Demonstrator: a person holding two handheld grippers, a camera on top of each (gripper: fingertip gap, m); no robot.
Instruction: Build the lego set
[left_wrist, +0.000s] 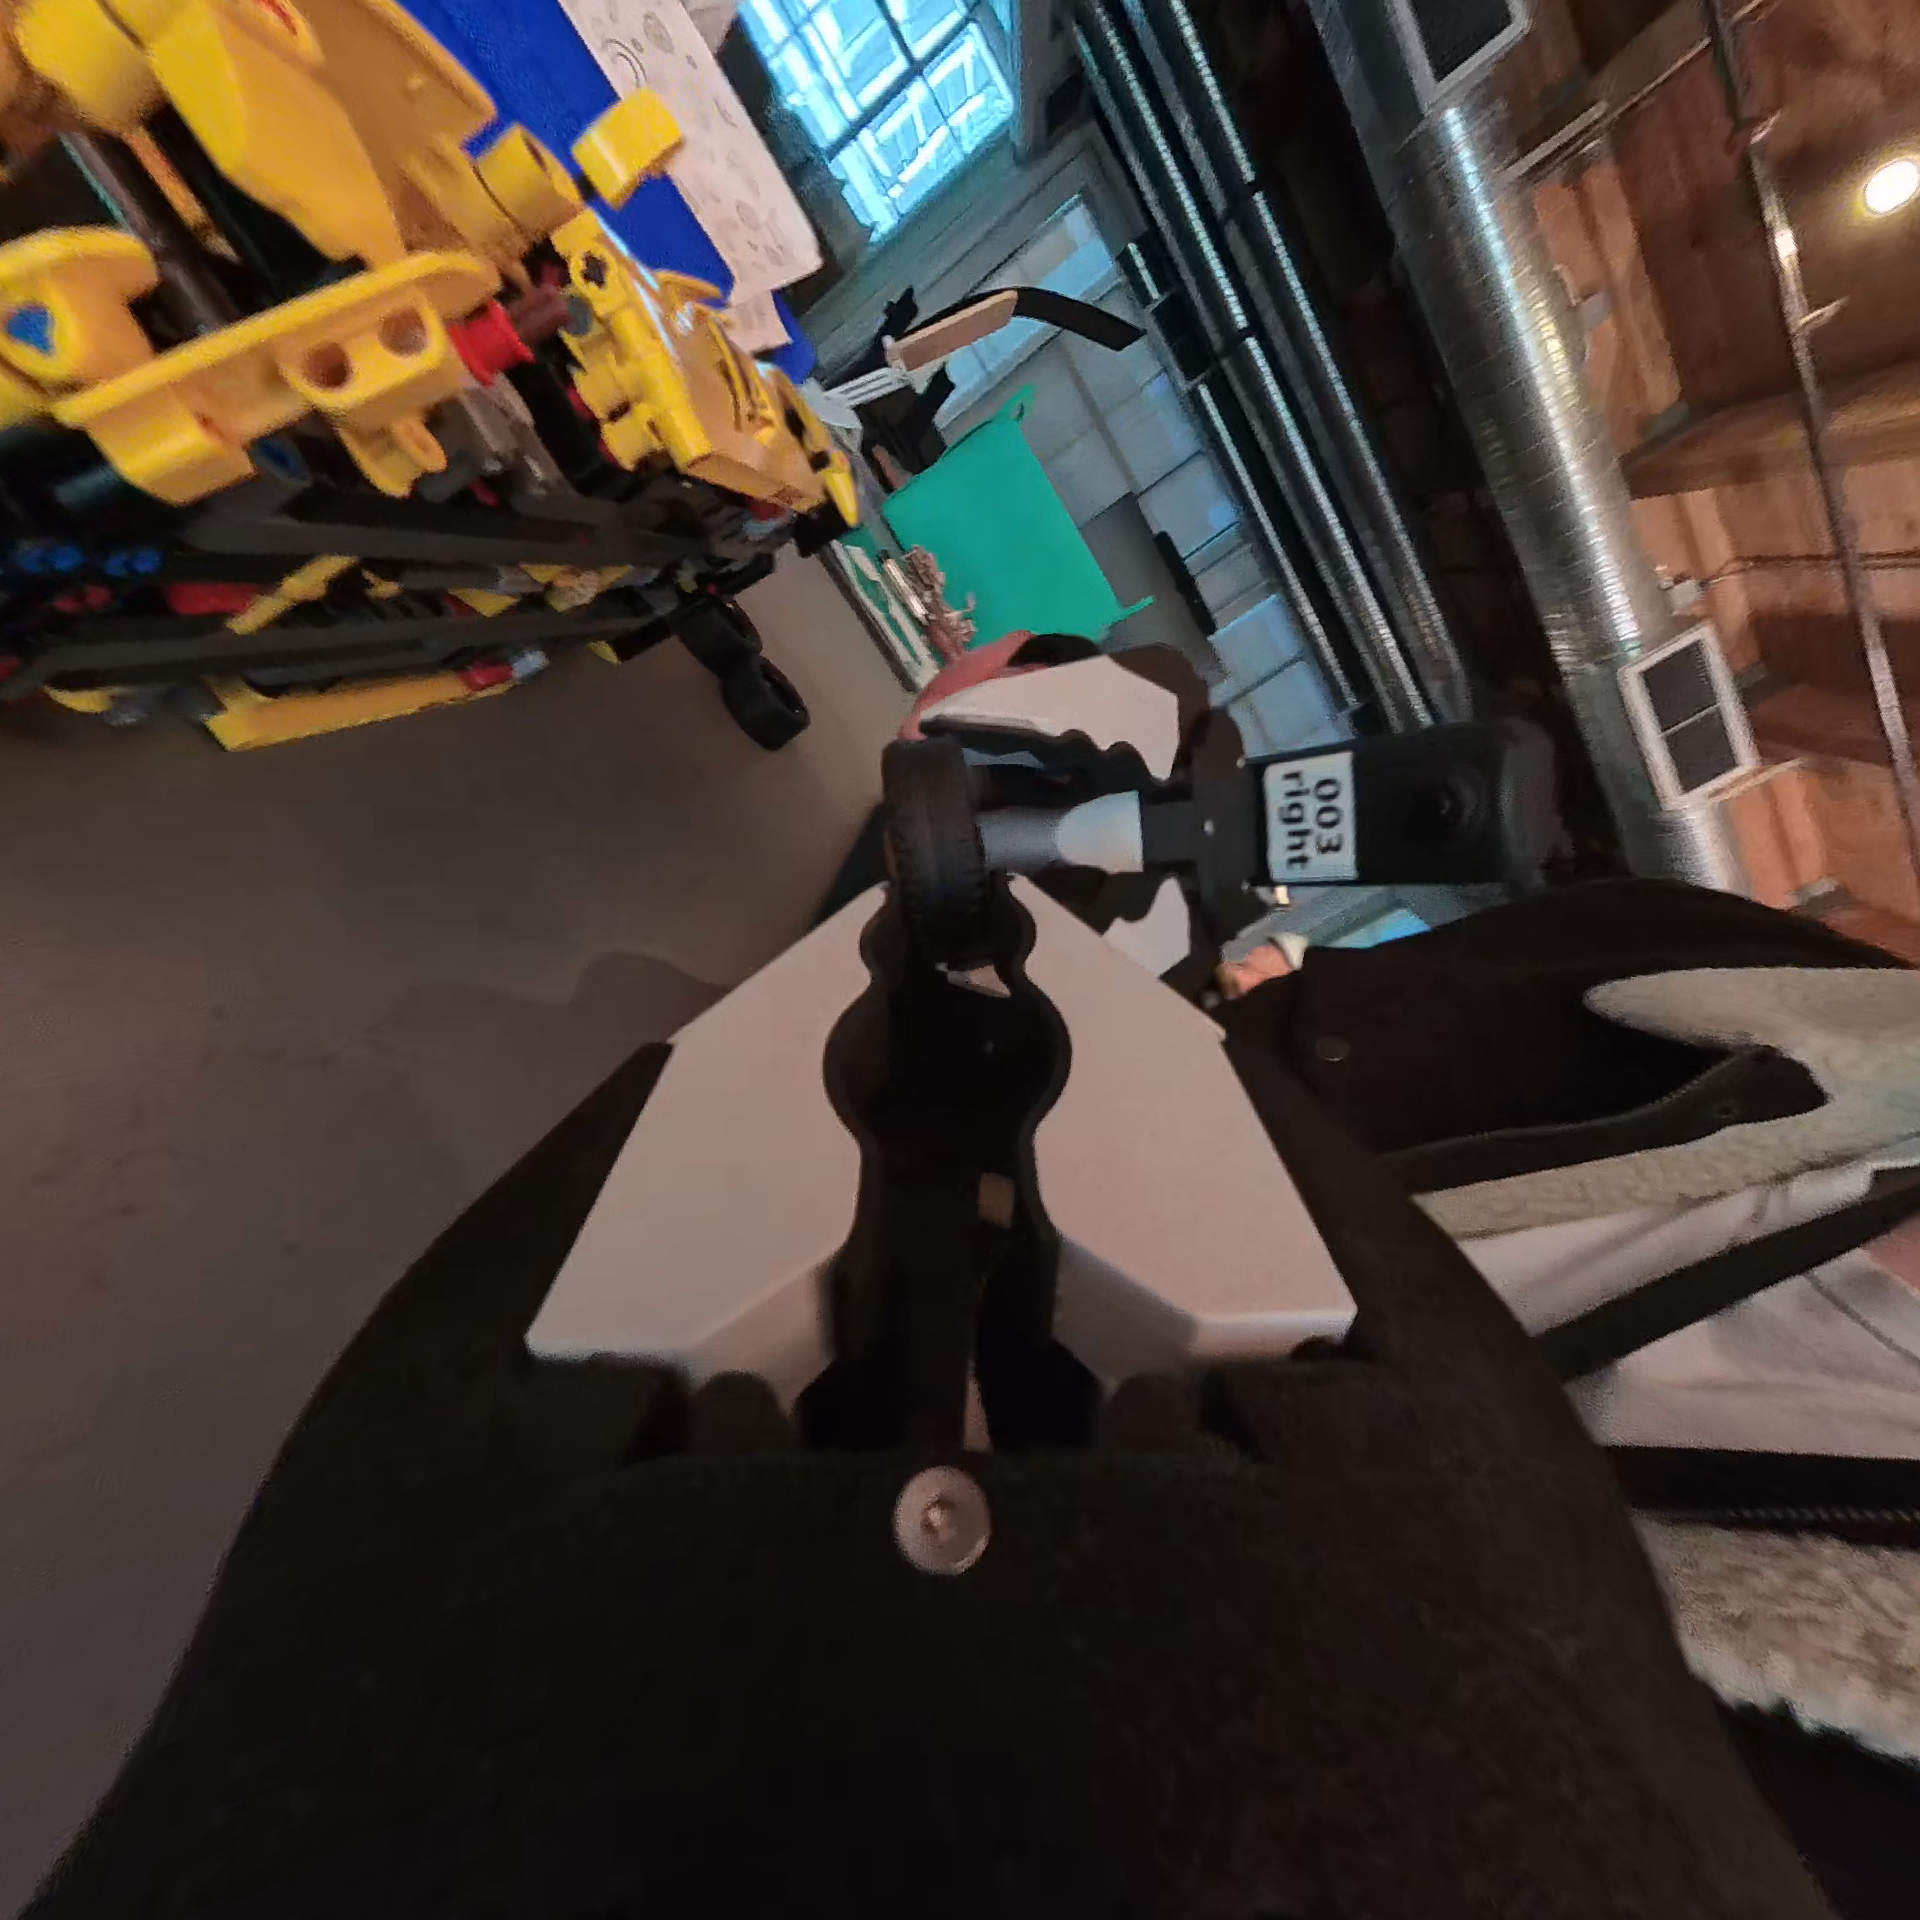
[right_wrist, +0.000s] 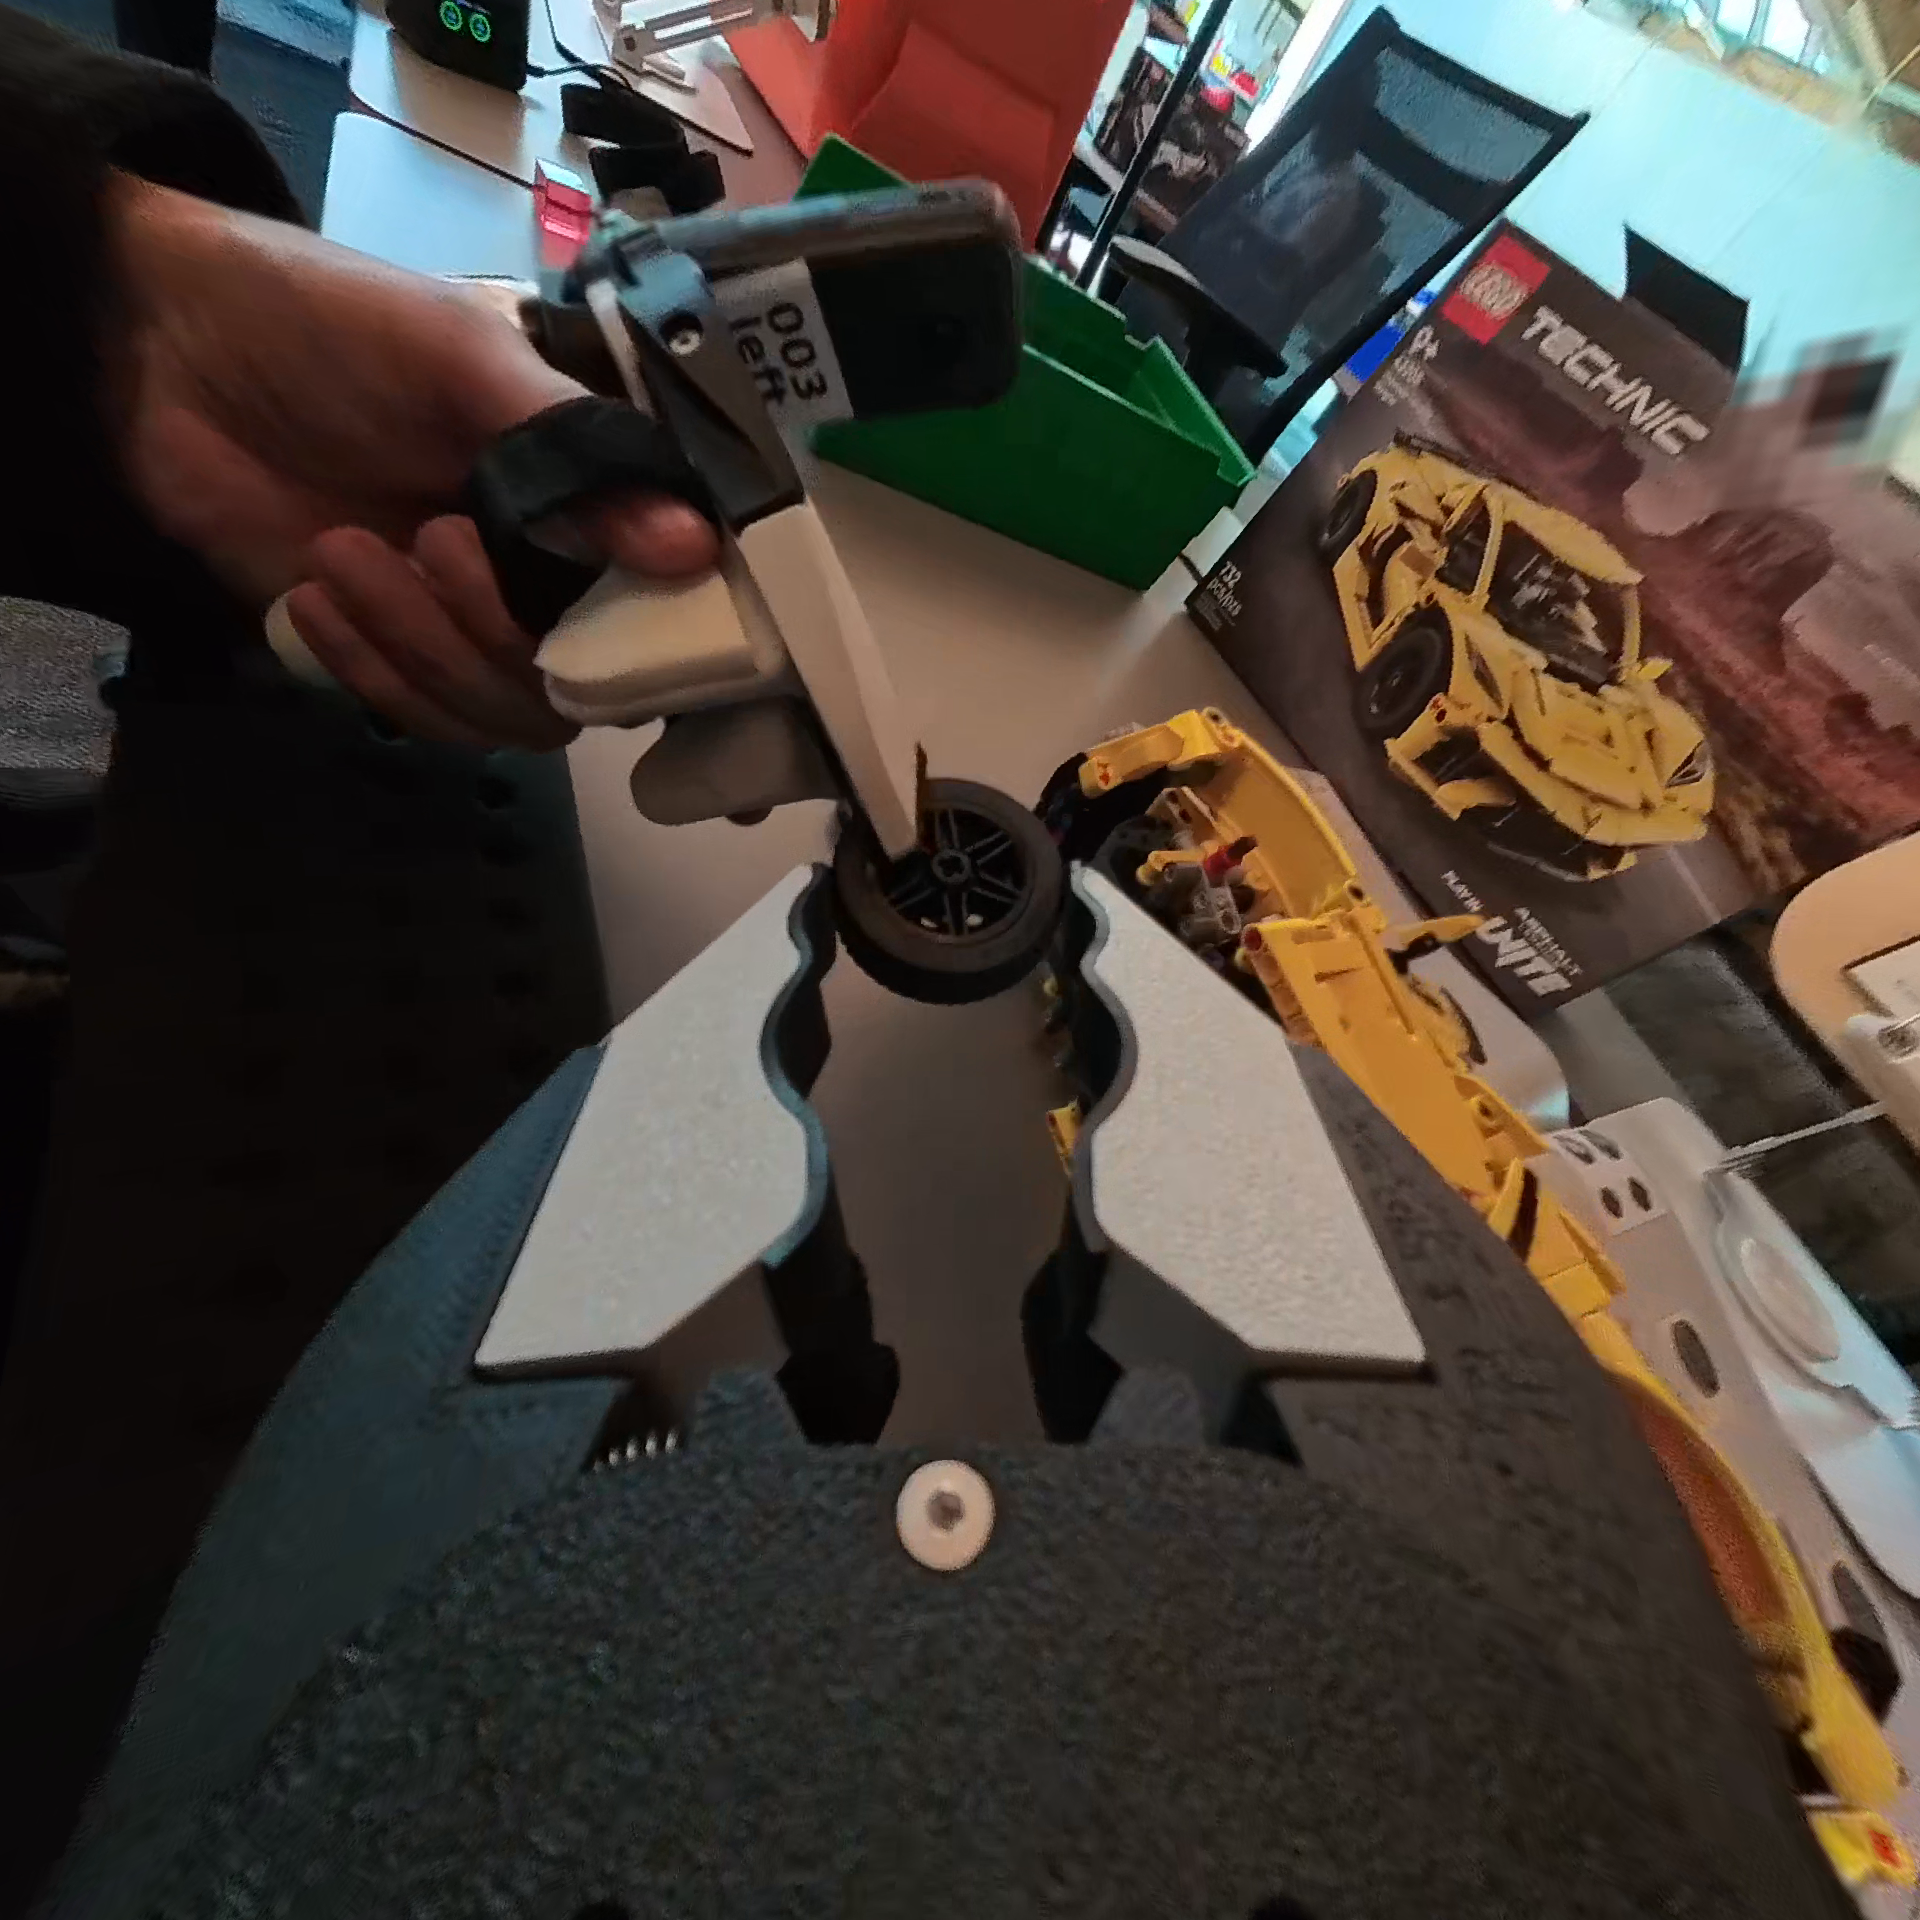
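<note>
A small black wheel with a spoked black rim is held in the air between both grippers. My left gripper is nearly closed, pinching the tyre's edge; it also shows in the right wrist view, coming in from the upper left in a person's hand. My right gripper has its fingers against both sides of the tyre; it shows in the left wrist view, reaching in from the right. The partly built yellow car lies on the table just beyond the wheel.
The set's box stands behind the car. A green bin sits farther back. Black tyres show at the car's end. White sheets lie on a blue surface. A white tray is at right. My two grippers' fingertips are within a few centimetres of each other.
</note>
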